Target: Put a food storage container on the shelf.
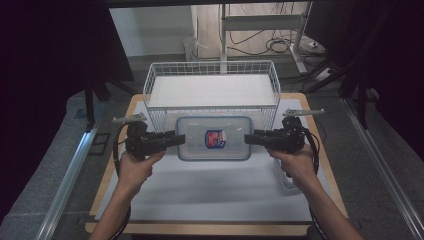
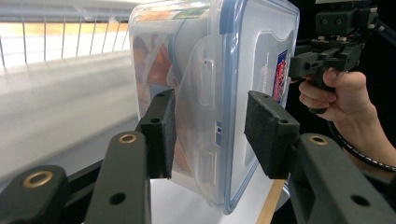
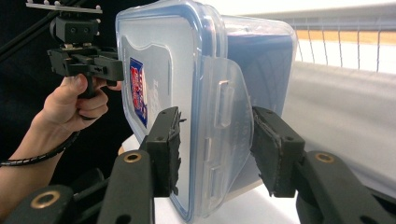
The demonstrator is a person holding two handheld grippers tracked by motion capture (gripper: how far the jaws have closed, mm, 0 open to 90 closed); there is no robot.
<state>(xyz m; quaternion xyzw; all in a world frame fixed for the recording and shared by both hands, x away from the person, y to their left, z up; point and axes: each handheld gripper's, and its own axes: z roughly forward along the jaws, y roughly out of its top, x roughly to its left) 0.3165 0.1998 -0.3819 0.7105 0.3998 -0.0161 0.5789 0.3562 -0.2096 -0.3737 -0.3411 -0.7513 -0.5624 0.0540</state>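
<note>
A clear plastic container (image 1: 200, 150) with a blue-rimmed lid and a red and blue label (image 1: 215, 138) hangs level just in front of the wire basket (image 1: 150, 85). My left gripper (image 1: 179, 139) is shut on its left end and my right gripper (image 1: 250, 138) on its right end. In the left gripper view the pads (image 2: 161, 126) press the base and lid of the container (image 2: 224, 56) beside a side latch. In the right gripper view the pads (image 3: 275, 149) clamp the container (image 3: 187, 56) the same way. Orange contents show faintly through the wall.
The white wire basket stands at the back of the white mat (image 1: 210, 195), which lies on a wooden board (image 1: 102, 185). Metal rails run along both sides of the table. Desk legs and cables lie beyond the basket.
</note>
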